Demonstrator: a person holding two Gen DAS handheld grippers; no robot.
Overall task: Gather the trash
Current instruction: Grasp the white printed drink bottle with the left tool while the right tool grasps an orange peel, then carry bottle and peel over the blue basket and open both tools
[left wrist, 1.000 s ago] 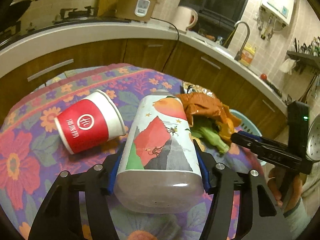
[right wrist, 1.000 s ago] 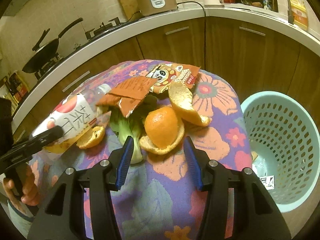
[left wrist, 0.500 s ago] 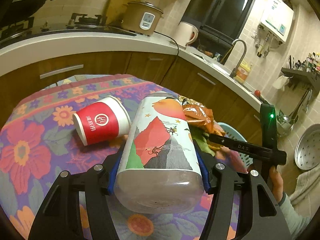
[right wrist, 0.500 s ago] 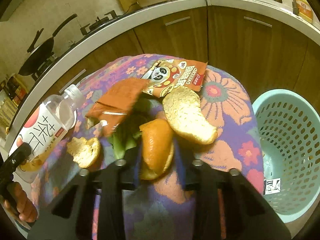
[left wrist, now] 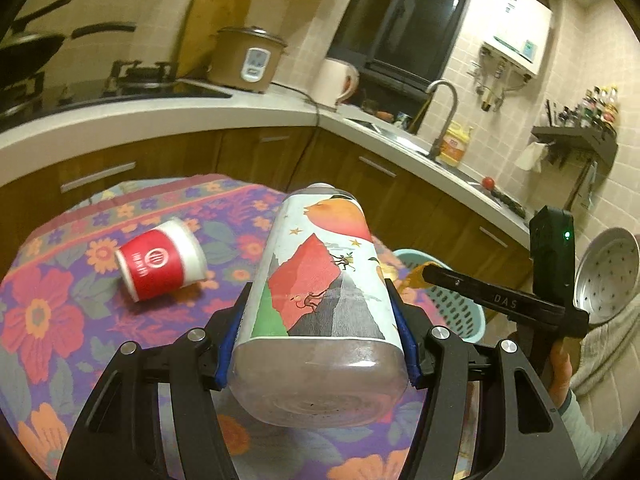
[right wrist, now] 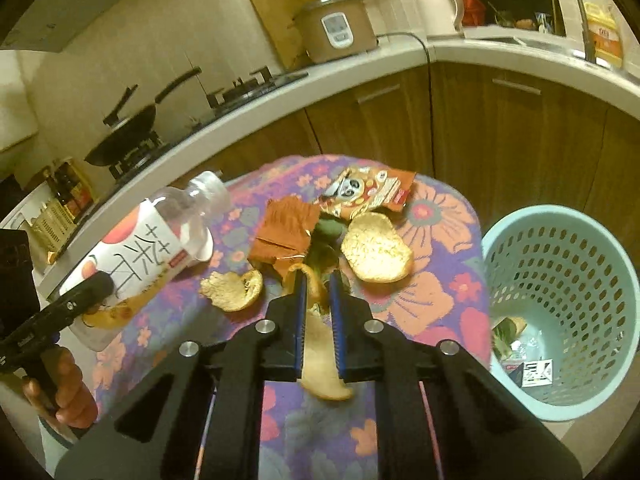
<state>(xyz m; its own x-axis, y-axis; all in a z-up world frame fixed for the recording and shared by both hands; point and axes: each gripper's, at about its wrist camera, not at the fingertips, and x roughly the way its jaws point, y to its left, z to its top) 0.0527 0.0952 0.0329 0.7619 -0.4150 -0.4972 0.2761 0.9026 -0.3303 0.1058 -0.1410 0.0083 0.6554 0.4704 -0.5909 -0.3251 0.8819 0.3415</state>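
Observation:
My left gripper is shut on a plastic drink bottle with a picture label and holds it lifted above the floral table; it also shows in the right wrist view. My right gripper is shut on a piece of orange peel and holds it above the table. On the table lie a red paper cup on its side, two more orange peels, snack wrappers and green vegetable scraps. The light blue trash basket stands to the right of the table.
The basket holds some trash at its bottom. A curved kitchen counter with wooden cabinets runs behind the table, bearing a rice cooker, a kettle, a stove with a pan and a sink tap.
My right gripper closed on an orange peel and lifted it from the pile. My left gripper raised the bottle higher above the table.

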